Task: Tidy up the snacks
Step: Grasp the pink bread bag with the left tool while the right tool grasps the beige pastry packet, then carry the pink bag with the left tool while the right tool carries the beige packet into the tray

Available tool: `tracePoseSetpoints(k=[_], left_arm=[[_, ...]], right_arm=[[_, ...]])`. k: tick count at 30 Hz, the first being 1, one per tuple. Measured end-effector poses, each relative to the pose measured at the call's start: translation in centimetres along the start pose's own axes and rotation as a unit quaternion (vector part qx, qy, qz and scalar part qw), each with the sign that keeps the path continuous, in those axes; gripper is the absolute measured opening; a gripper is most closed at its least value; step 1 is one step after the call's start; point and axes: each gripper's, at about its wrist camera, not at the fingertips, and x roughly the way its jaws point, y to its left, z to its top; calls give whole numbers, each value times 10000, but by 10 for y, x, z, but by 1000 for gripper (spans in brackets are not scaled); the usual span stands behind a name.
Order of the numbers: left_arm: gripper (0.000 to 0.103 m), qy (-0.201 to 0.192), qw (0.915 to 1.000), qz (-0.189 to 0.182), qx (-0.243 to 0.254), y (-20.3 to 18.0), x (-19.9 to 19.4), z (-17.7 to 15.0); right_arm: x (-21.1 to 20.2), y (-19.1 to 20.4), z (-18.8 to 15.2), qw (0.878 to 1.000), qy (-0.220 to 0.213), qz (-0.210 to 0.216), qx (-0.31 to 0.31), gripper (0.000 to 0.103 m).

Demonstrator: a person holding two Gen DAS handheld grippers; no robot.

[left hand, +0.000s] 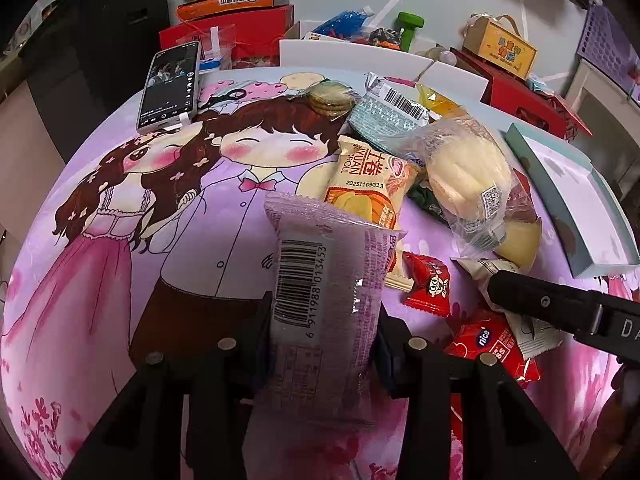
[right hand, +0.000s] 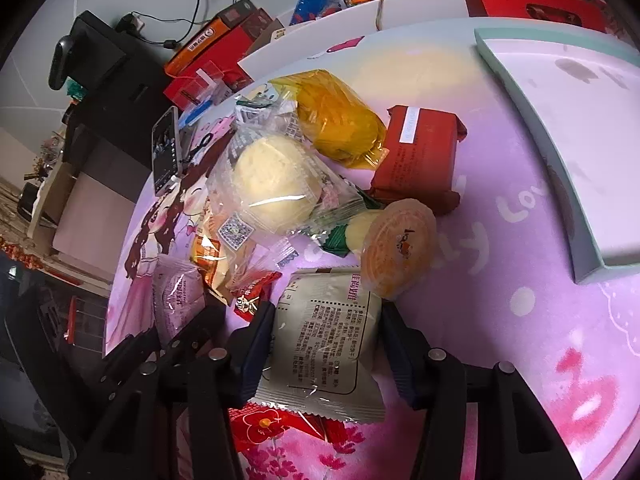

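Note:
My left gripper is shut on a purple snack packet with a barcode, held upright above the cartoon tablecloth. In the right wrist view, my right gripper has both blue pads against the sides of a beige packet printed with text, which lies at the near edge of the snack pile. That pile holds a wrapped bun, a yellow bag, a dark red packet, a round orange jelly cup and an orange egg-roll packet.
A shallow teal-rimmed box lies to the right of the pile. A phone rests at the table's far left. Red and orange boxes and cables line the back edge. Small red candy packets lie near the grippers.

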Motion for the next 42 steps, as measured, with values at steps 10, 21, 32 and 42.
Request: tracePoseSetpoints(k=[10,21,32,42], left_arm=[[44,-111,9995,-274,-77,6,1,-2],[44,-106,9995,-298,-98,8,1,-1],[43,-108,9998,-6,-165,14,-14,2],[43,-103,9993,369,0,0,-37,11]], right_arm=[[1,6,2,9997,114,-217,-42,56],[-3,0,1,9998,100,-166,44,56],[-21,-10,-6,9991,68,332,241,56],[-47,-6,3,9971,-163,733,87,56]])
